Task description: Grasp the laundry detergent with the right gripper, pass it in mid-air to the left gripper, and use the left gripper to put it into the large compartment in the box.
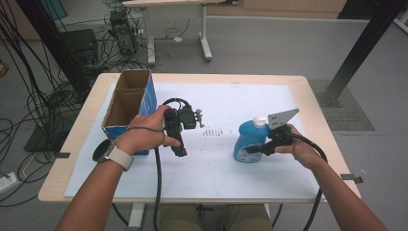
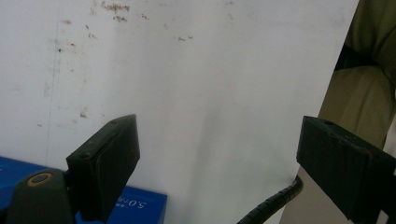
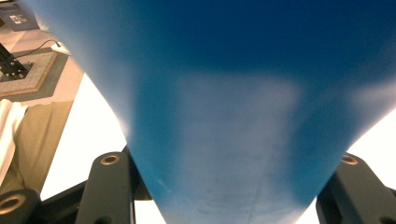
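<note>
Starting at the left of the high view, we had a cardboard box (image 1: 129, 103) with blue sides standing open-topped at the table's (image 1: 298, 84) left edge, split into two compartments, with a dark round thing (image 1: 100, 151) sitting just in front of it that we couldn't make out. Right beside the box, left of centre in the frame, our left gripper (image 1: 180, 147) hung over the white sheet (image 1: 216, 168) that covered most of the table. Its jaws were spread wide with nothing between them; in the left gripper view (image 2: 217, 154) we just saw bare, slightly smudged sheet through the gap, plus a blue corner of the box (image 2: 140, 207) at the bottom left.

Moving right of centre, the blue bottle (image 1: 248, 140) with a white cap stood upright on the sheet, well apart from the box. Our right gripper (image 1: 255, 148) came in from the right and had its jaws pinching the bottle's body low down. In the right gripper view the bottle (image 3: 224, 116) loomed huge and blurry, wedged between the two jaws at the bottom corners.
</note>
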`<state>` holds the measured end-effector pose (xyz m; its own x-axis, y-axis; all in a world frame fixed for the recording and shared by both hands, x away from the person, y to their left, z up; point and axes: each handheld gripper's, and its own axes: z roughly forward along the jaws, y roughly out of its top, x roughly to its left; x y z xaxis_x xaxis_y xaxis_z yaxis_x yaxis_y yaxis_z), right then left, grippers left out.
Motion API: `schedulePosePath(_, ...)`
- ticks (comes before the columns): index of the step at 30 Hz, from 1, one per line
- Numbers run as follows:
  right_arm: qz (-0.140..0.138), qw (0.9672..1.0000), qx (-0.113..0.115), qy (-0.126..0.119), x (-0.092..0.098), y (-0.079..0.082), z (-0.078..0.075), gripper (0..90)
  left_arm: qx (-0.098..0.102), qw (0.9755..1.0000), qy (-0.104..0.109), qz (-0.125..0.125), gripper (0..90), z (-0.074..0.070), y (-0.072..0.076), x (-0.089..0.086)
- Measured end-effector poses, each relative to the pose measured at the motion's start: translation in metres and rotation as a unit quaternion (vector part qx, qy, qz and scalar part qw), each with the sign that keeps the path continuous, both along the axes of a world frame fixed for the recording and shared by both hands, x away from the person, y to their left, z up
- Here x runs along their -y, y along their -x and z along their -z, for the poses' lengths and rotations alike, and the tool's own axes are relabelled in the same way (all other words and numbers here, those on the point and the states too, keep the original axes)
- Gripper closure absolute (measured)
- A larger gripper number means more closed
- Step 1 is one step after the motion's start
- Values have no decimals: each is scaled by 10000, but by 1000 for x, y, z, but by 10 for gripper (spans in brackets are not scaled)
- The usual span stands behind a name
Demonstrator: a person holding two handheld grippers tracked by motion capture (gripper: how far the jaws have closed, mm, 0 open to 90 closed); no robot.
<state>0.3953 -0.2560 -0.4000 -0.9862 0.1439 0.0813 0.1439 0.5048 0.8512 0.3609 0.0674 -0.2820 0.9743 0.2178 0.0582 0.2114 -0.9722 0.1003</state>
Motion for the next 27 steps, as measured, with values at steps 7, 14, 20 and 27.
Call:
schedulePosePath(7,8,10000,3,15,0,0,0,427,14,10000,-8,-26,136,-2,-1,1)
schedulePosePath(14,12,10000,22,48,-1,1,-2,432,153,9999,3,-54,126,-6,0,-1)
schedulePosePath(20,6,10000,5,32,-1,1,-4,433,157,9998,17,-87,115,-10,-1,-1)
schedulePosePath(27,-20,10000,0,-53,-3,2,-13,433,127,9999,-22,-27,113,-14,-1,1)
